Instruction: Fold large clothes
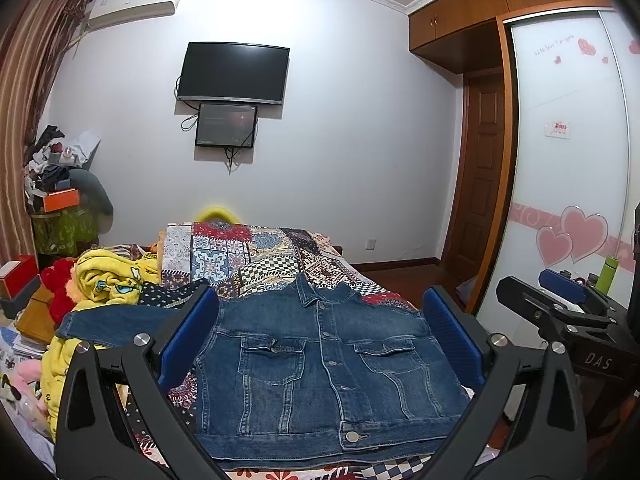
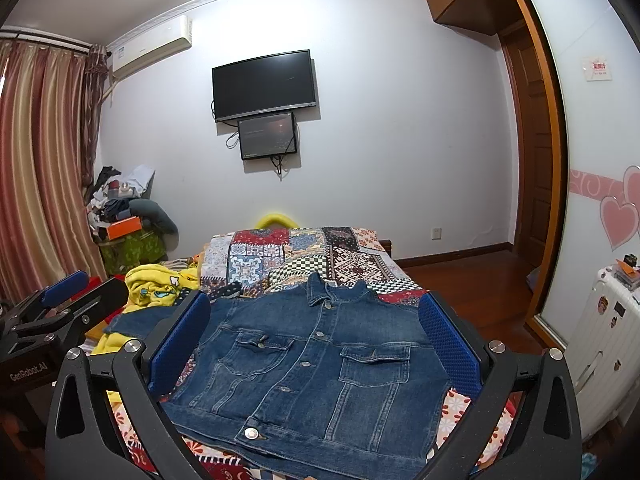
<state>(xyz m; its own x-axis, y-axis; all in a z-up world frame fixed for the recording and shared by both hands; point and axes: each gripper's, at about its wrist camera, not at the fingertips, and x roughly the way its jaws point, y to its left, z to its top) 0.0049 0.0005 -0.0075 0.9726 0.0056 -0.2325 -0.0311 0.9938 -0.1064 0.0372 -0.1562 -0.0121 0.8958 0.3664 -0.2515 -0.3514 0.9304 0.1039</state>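
Note:
A blue denim jacket (image 1: 320, 364) lies front up on the patterned bed, buttoned, collar towards the far wall. One sleeve (image 1: 116, 322) stretches out to the left; the other sleeve is not visible. It also shows in the right wrist view (image 2: 312, 372). My left gripper (image 1: 320, 336) is open and empty, held above the jacket's near hem. My right gripper (image 2: 316, 340) is open and empty too, beside the left one; it shows at the right edge of the left wrist view (image 1: 560, 292).
A patchwork bedspread (image 1: 248, 252) covers the bed. A yellow cartoon blanket (image 1: 112, 280) and red plush lie heaped at the bed's left. A wardrobe with heart stickers (image 1: 568, 184) stands on the right, and a white suitcase (image 2: 604, 344). Clutter is piled in the far left corner (image 1: 60, 184).

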